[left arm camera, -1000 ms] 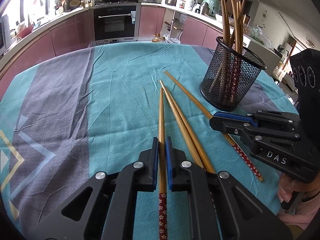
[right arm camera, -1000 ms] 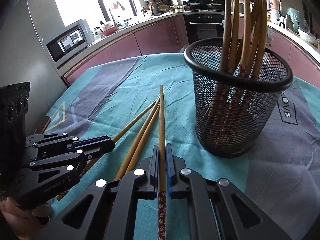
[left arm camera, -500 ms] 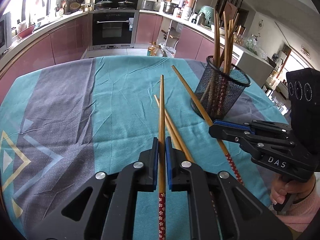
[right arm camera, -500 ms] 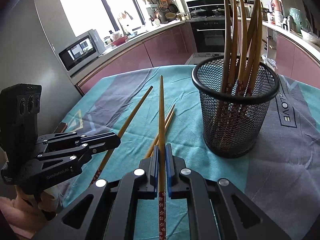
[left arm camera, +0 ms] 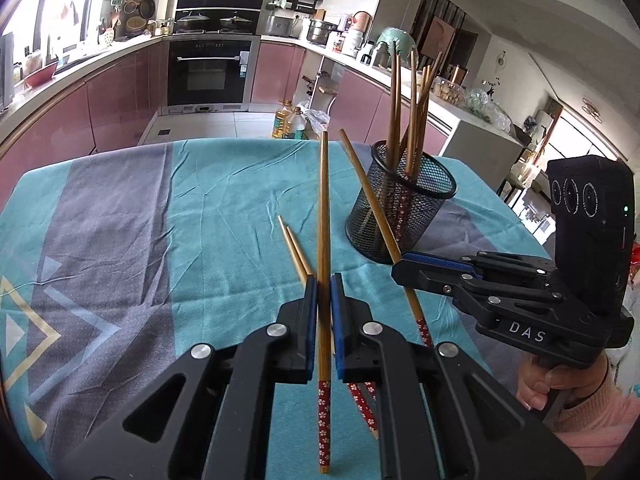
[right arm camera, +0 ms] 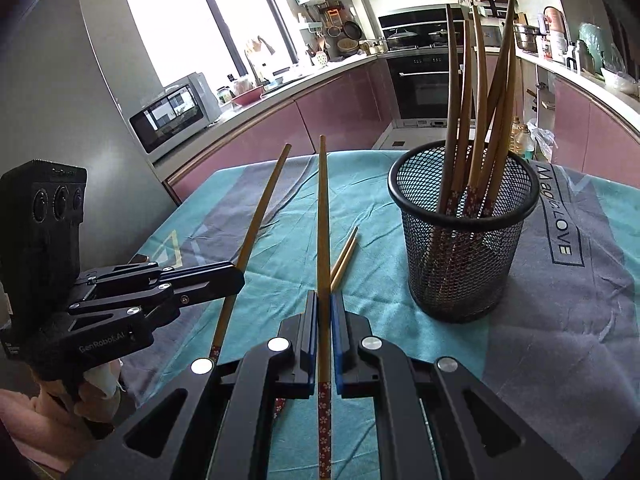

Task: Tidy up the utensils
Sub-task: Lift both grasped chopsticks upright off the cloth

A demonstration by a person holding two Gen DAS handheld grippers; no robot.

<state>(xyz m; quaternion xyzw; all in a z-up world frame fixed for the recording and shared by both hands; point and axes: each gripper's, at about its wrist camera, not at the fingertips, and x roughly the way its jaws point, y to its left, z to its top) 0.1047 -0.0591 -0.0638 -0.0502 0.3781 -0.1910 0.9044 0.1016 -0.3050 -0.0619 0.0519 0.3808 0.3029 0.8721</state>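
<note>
Each chopstick I carry is pinched near its patterned end so the plain tip leads: my left gripper (left arm camera: 324, 312) clenches one chopstick (left arm camera: 323, 216), my right gripper (right arm camera: 324, 316) another (right arm camera: 323, 220), both raised above the table (left arm camera: 120, 208), clear of the loose pair (left arm camera: 296, 252) lying there and near the mesh holder (right arm camera: 464, 240), where I judge they belong.

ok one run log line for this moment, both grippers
left gripper: shut on chopstick | right gripper: shut on second chopstick | mesh holder: upright | two chopsticks on tablecloth
</note>
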